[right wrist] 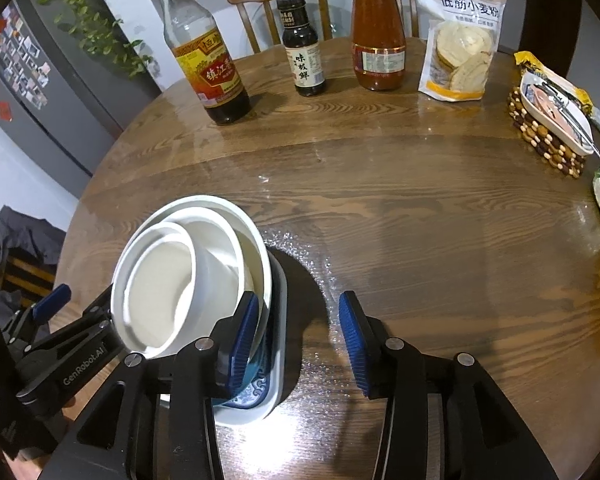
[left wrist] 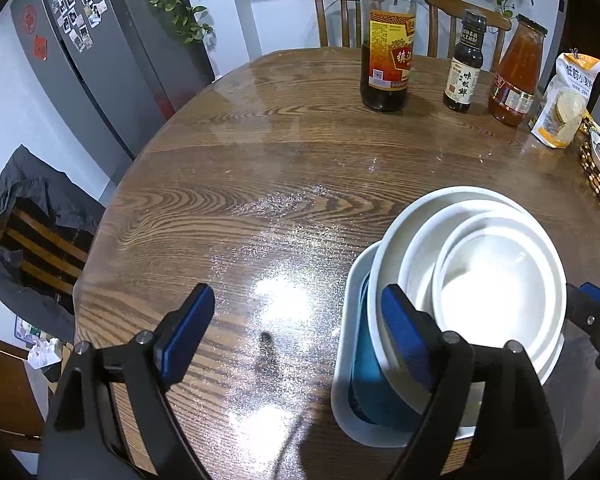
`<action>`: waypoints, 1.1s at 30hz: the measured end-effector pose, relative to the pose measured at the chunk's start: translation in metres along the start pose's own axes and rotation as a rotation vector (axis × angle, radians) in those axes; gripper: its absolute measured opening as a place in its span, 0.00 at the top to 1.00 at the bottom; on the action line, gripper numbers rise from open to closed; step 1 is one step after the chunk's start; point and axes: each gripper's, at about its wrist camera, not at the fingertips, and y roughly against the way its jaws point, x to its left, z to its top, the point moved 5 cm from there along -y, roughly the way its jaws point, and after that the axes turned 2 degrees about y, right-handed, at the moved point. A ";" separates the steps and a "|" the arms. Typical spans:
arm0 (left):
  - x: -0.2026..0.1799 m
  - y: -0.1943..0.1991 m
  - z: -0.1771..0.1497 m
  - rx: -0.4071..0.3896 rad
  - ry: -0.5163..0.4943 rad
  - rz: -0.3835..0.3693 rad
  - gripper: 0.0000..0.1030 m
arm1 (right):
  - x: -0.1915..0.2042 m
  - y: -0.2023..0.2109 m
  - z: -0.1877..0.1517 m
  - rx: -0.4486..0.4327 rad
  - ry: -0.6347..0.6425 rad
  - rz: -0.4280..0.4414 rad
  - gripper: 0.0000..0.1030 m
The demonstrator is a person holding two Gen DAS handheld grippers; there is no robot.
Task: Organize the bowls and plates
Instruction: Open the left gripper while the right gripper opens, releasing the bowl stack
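Left tongs (left wrist: 296,340) are hanging wide open over bare bench, gripping nothing, the inner pad sitting just beside the dish stack. Right tongs (right wrist: 298,340) are likewise gaping and empty, the left pad lying against the stack's near side, seemingly just letting go or about to steady it; cannot tell which. The stack is sitting at the near bench (right wrist: 420,220) edge: a small white bowl (right wrist: 160,292) nesting inside a mid white bowl (right wrist: 216,276), inside a large white bowl (left wrist: 384,280), all leaning on a blue patterned dish (right wrist: 252,396) in a white oblong tray (left wrist: 346,380). Nesting by size is saving room; the tilt looks unsteady. Glazed ceramic, smooth, glaring. Bench is glossy grained wood. Farther back: vinegar bottle (right wrist: 208,64), small dark sauce bottle (right wrist: 302,44), red sauce jar (right wrist: 376,28), flour bag (right wrist: 460,36).
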 end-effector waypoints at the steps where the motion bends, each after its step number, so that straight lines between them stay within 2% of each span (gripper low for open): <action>1: 0.000 0.000 0.000 0.000 0.000 0.000 0.17 | 0.000 0.000 0.000 -0.001 0.000 0.000 0.57; 26: 0.005 0.010 0.001 -0.026 0.032 -0.019 0.14 | -0.003 0.008 -0.005 -0.025 -0.016 0.019 0.54; 27: 0.005 0.011 0.000 -0.028 0.033 -0.020 0.14 | -0.003 0.010 -0.005 -0.029 -0.017 0.023 0.47; 28: 0.006 0.012 0.000 -0.030 0.034 -0.021 0.14 | -0.004 0.011 -0.005 -0.033 -0.019 0.024 0.36; 29: 0.006 0.012 0.000 -0.032 0.034 -0.020 0.14 | -0.004 0.012 -0.005 -0.041 -0.017 0.021 0.33; 33: 0.008 0.014 -0.001 -0.033 0.040 -0.022 0.14 | -0.002 0.014 -0.005 -0.045 -0.017 0.028 0.32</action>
